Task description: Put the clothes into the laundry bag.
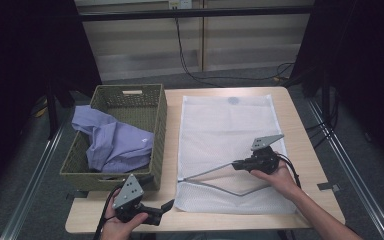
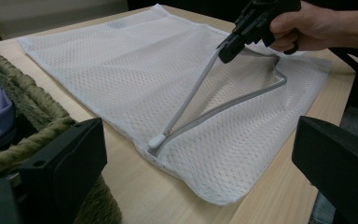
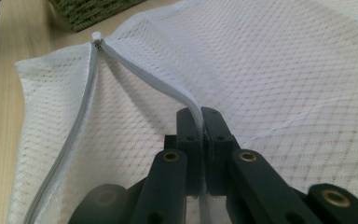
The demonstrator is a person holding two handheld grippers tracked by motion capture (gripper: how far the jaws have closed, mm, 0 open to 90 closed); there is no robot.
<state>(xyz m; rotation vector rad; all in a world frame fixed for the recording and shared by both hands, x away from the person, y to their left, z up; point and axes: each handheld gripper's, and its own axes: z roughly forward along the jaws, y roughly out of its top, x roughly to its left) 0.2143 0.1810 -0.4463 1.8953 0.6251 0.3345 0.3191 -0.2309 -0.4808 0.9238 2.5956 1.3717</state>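
Note:
A white mesh laundry bag (image 1: 225,125) lies flat on the table, its grey zipper undone along the near edge. My right gripper (image 1: 236,164) is shut on the upper zipper edge (image 3: 144,77) and holds it lifted off the lower layer, so the mouth gapes. In the right gripper view the jaws (image 3: 199,116) pinch that strip, which runs up to the white zipper pull (image 3: 96,36). My left gripper (image 1: 166,207) rests at the table's front left, open and holding nothing. Its view looks at the zipper pull (image 2: 157,140) and the right gripper (image 2: 226,51).
A woven green basket (image 1: 130,95) stands on the table's left side with a purple garment (image 1: 115,142) draped inside and over its left rim. Its front corner (image 2: 37,135) is right beside my left gripper. Bare wood runs along the table's front edge (image 1: 205,220).

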